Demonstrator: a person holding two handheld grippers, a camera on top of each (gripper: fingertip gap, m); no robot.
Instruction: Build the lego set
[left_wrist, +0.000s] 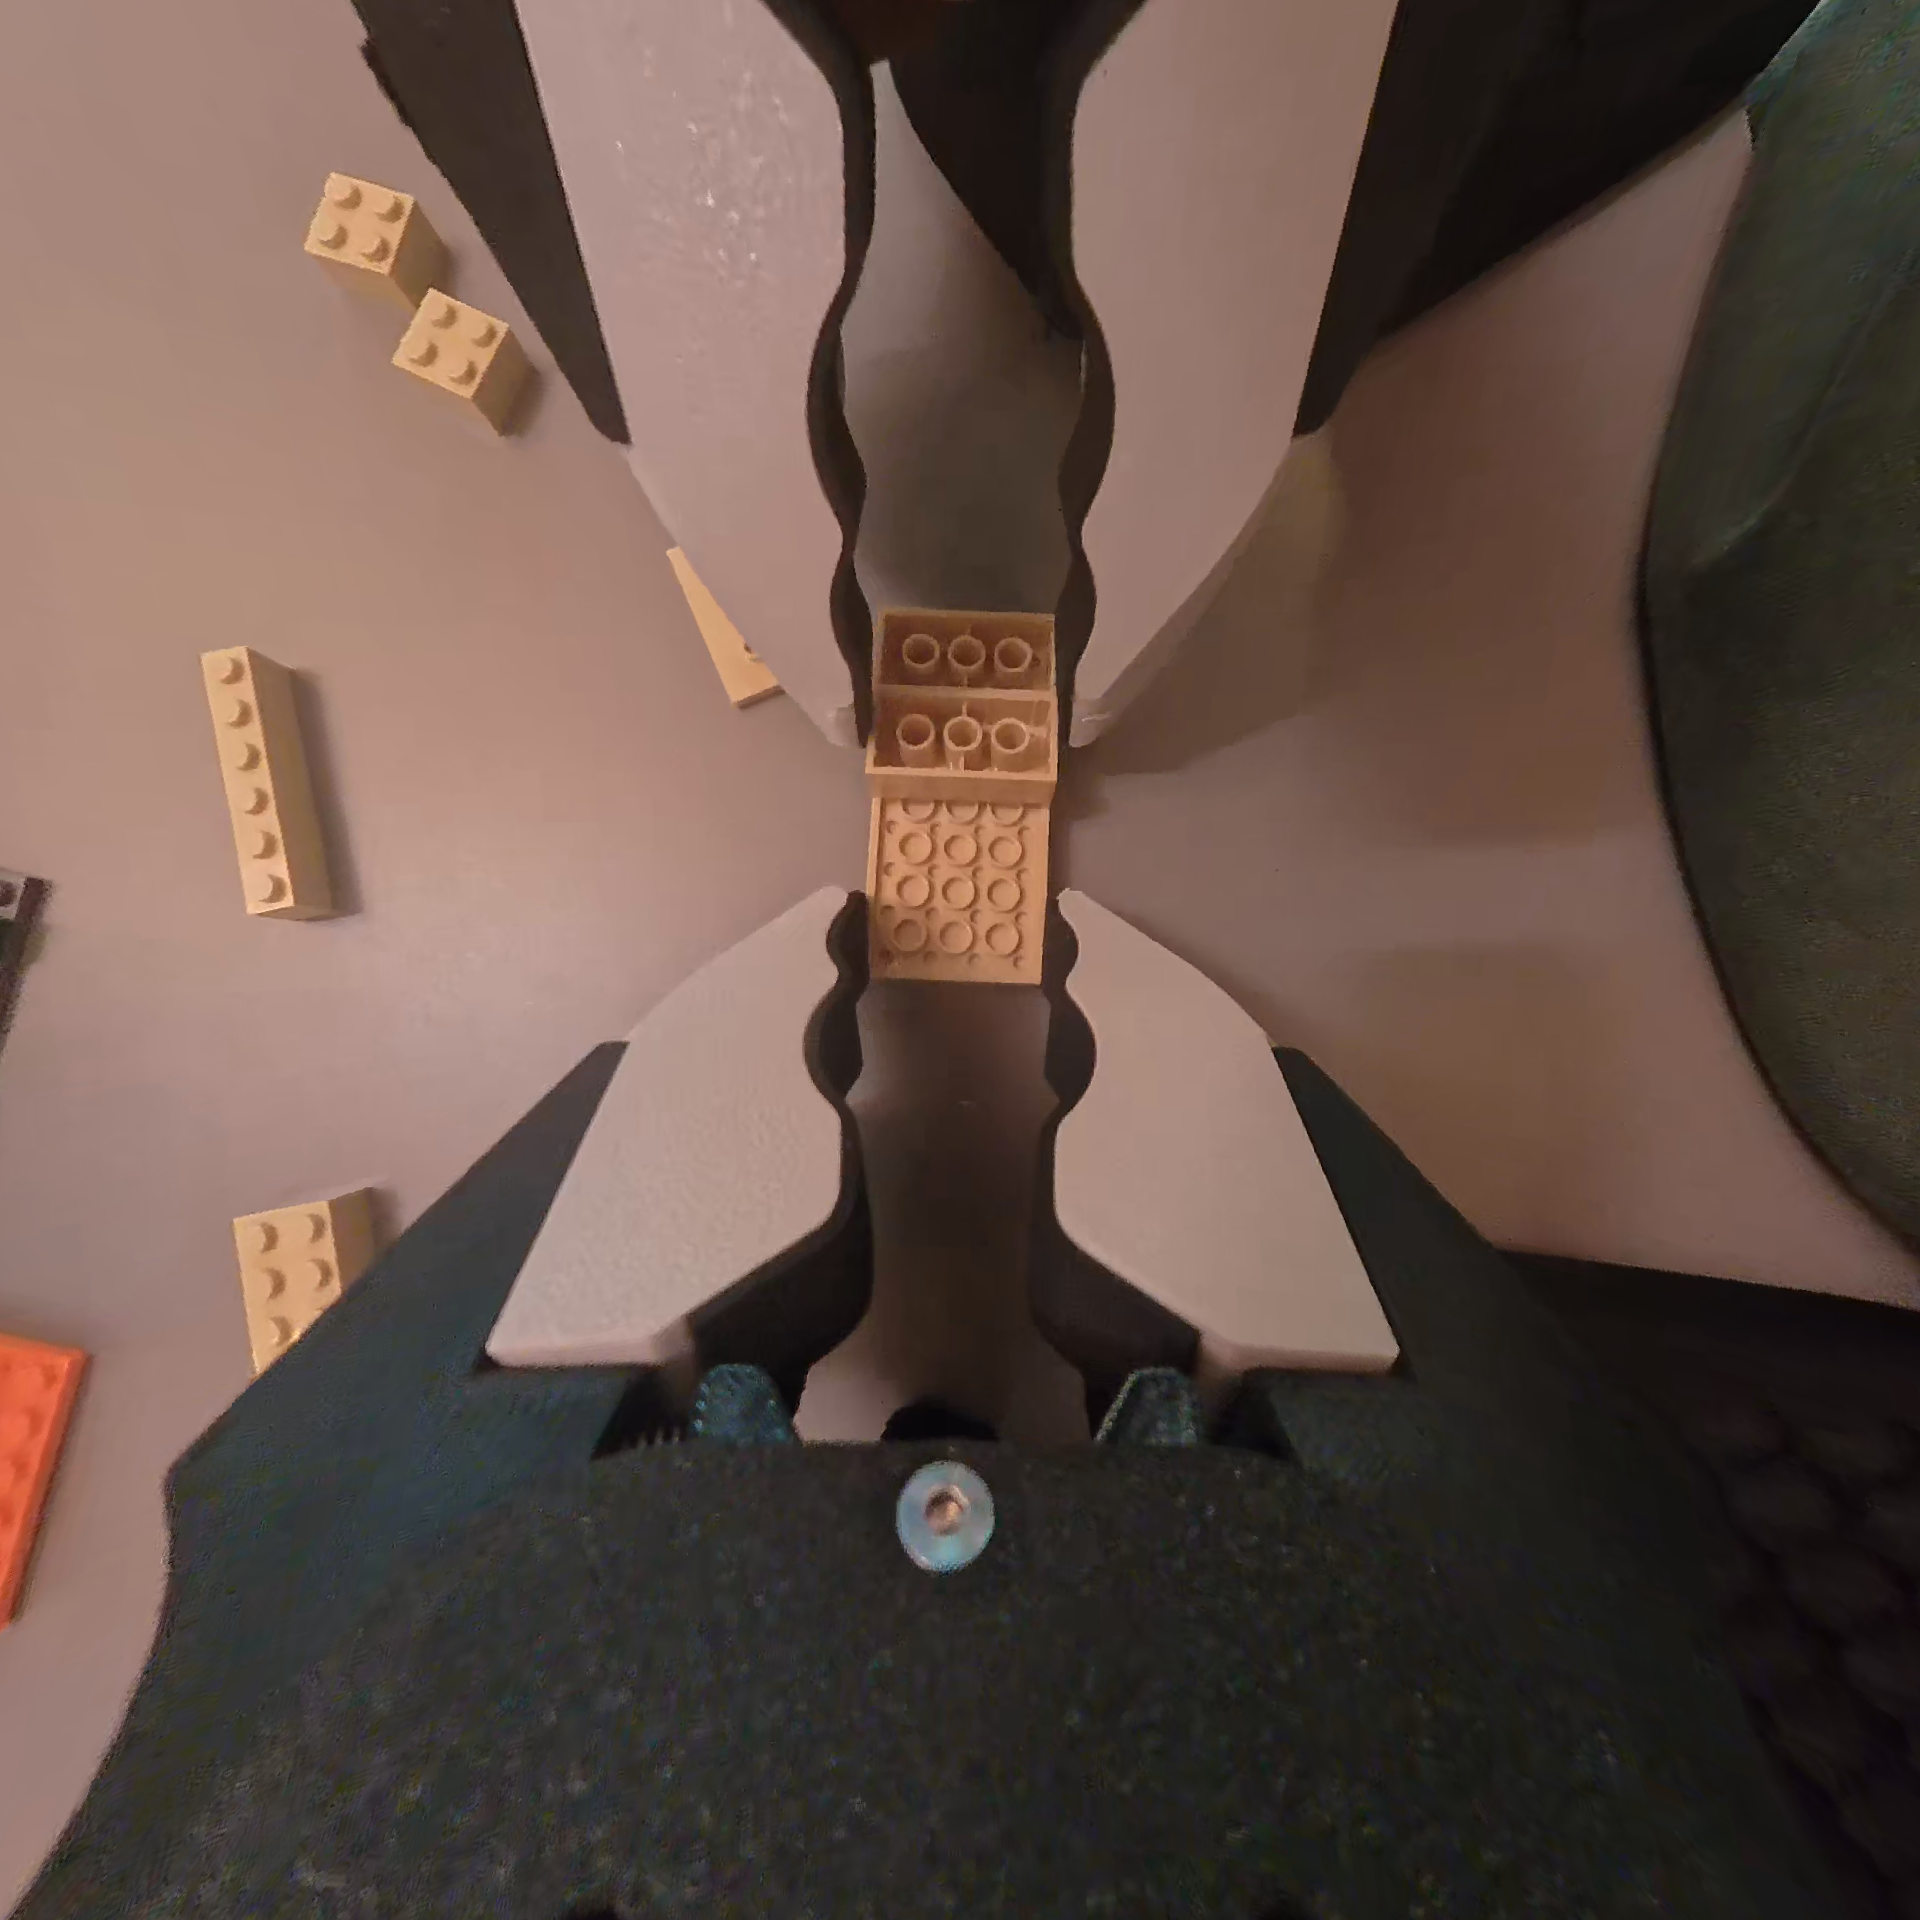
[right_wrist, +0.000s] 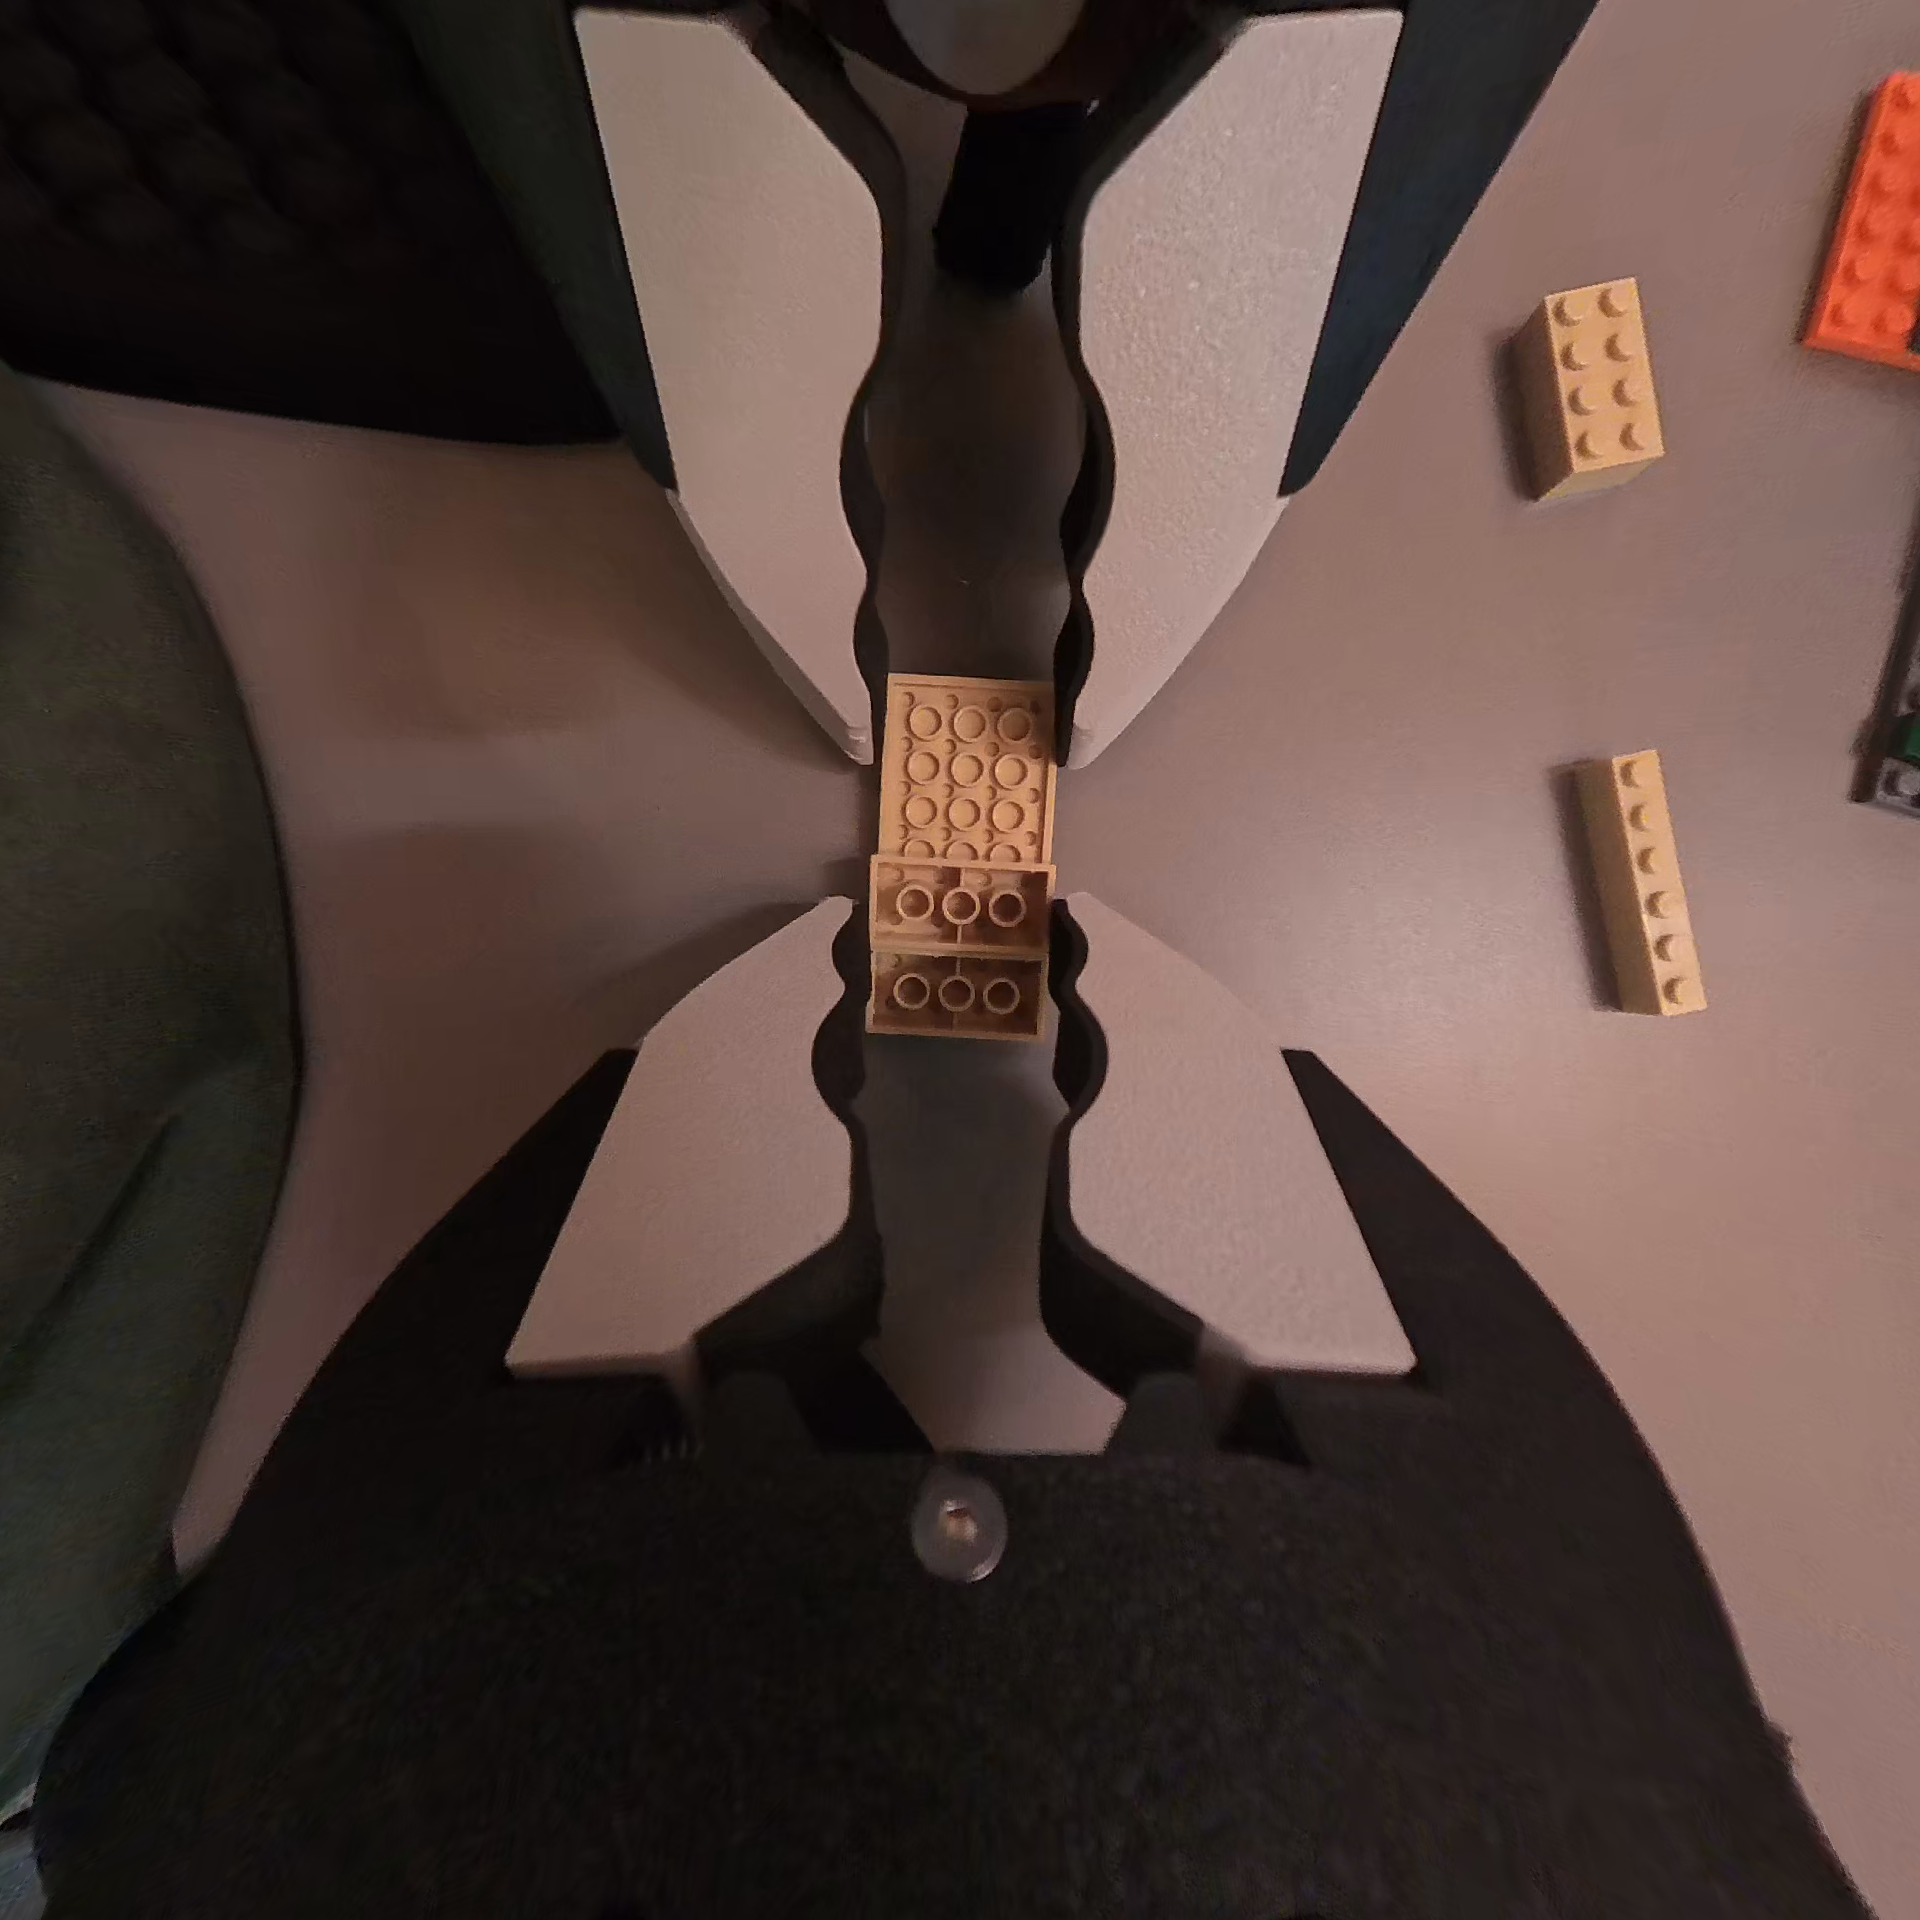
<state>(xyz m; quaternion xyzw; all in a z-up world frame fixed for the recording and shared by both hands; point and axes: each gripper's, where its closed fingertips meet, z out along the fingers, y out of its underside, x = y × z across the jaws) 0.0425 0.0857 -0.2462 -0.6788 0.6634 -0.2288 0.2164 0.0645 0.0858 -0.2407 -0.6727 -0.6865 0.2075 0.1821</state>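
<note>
left gripper (left_wrist: 956, 935) clamped on flat tan plastic lego plate (left_wrist: 956, 894), underside showing | right gripper (right_wrist: 956, 956) clamped on pair of stacked tan plastic lego bricks (right_wrist: 956, 951), undersides showing | plate and bricks meet tip to tip above grey table (right_wrist: 1299, 779), apparently joined | loose tan bricks (left_wrist: 268, 781) lie well apart.

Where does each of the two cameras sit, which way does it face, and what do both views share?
Left wrist view: sits on the left gripper, looking along its fingers down at the table; its own fingers clamp a tan plate, with the right gripper opposite.
Right wrist view: sits on the right gripper, facing the other way; its fingers clamp two tan bricks.
Shared: the same tan assembly held between both grippers, a long tan brick, an orange plate.
</note>
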